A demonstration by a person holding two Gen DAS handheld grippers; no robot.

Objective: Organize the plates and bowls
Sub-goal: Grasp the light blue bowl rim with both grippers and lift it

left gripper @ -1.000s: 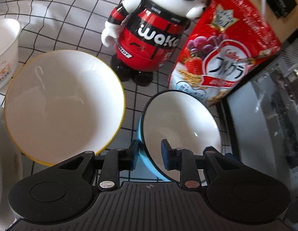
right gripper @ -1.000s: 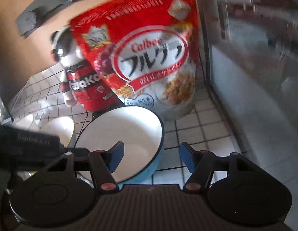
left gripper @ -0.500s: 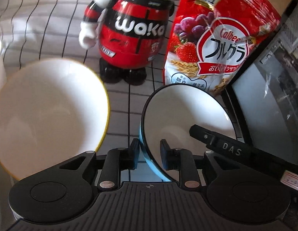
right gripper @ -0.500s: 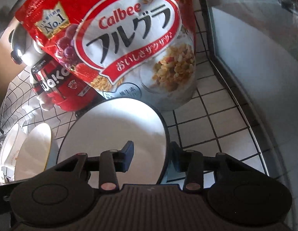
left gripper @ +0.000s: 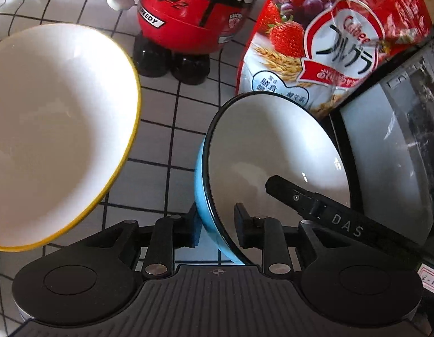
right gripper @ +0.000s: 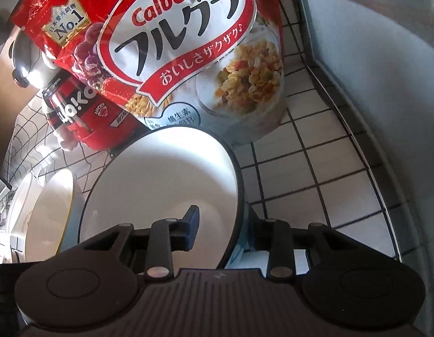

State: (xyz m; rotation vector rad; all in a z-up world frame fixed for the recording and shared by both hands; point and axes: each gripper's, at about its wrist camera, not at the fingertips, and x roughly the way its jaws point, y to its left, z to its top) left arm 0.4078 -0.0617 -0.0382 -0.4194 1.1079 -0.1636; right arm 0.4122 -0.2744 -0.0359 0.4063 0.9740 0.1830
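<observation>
two grippers clamp the blue bowl at lower centre of the frame: left gripper on its near rim, right gripper, jaws just closed, on its right rim. next: likely carrying it into the yellow-rimmed bowl at left.

Two bowls side by side, cereal bag behind the right one (figurine left of bag)

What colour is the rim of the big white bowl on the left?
Yellow: the big white bowl has a thin yellow rim, clearest in the left wrist view.
</observation>
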